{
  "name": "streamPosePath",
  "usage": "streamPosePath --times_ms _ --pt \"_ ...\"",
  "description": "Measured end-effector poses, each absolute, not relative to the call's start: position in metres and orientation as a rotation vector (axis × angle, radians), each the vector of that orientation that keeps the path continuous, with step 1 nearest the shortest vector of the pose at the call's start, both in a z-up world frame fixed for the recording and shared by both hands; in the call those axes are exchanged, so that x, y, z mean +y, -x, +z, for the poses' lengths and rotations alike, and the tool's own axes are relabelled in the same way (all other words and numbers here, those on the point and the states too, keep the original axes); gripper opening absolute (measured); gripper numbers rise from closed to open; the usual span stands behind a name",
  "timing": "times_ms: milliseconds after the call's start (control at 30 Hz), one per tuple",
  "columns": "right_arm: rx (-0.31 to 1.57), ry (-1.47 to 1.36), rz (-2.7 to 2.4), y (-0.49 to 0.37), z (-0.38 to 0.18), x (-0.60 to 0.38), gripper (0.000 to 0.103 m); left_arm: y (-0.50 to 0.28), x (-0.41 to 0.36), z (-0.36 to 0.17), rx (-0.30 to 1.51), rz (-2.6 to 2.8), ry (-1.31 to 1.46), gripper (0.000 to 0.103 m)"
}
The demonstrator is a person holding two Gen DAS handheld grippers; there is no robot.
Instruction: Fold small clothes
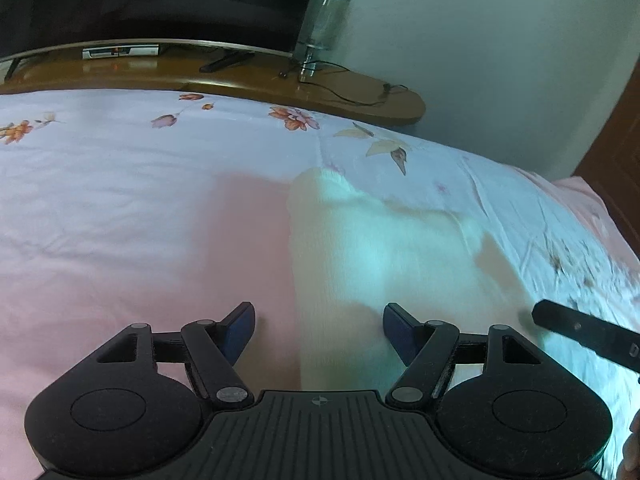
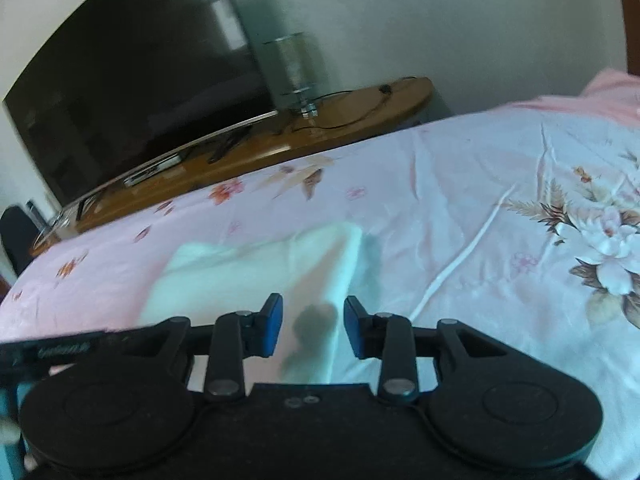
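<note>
A small pale cream garment (image 1: 372, 248) lies flat on the floral bedsheet (image 1: 120, 168). My left gripper (image 1: 319, 328) is open just above the garment's near left edge, its blue pads (image 1: 244, 326) on either side of that edge. In the right wrist view the garment (image 2: 248, 272) lies ahead and to the left, with one corner folded up. My right gripper (image 2: 313, 326) is open over the garment's near right part, holding nothing. Part of the right gripper shows at the right edge of the left wrist view (image 1: 588, 334).
A wooden TV stand (image 1: 240, 76) with a large dark TV (image 1: 152, 0), a glass lamp (image 1: 324, 20) and cables runs along the far side of the bed. A pale wall (image 1: 500, 60) is behind. A pink cover (image 2: 612, 92) lies at the bed's far right.
</note>
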State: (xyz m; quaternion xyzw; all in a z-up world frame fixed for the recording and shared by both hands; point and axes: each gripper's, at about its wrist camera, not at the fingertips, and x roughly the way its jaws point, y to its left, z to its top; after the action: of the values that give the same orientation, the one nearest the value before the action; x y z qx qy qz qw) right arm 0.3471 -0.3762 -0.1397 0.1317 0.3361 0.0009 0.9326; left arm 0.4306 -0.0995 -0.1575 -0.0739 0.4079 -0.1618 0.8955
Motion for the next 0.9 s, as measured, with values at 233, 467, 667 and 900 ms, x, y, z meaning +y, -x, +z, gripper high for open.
streamPosePath --times_ms 233,467,667,900 --pt "0.794 -0.305 -0.015 -0.297 -0.158 -0.358 0.043 -0.385 -0.076 -0.174 0.890 -0.348 0.133 0.071" --pt "0.852 -0.354 -0.055 -0.272 -0.179 -0.350 0.034 -0.358 -0.070 -0.176 0.878 -0.341 0.084 0.071" --pt "0.826 -0.405 -0.074 -0.259 -0.167 -0.348 0.041 -0.348 -0.065 -0.166 0.905 -0.347 0.084 0.071" --pt "0.871 -0.322 -0.076 -0.259 -0.169 -0.337 0.040 -0.334 -0.076 -0.169 0.922 -0.395 0.040 0.071"
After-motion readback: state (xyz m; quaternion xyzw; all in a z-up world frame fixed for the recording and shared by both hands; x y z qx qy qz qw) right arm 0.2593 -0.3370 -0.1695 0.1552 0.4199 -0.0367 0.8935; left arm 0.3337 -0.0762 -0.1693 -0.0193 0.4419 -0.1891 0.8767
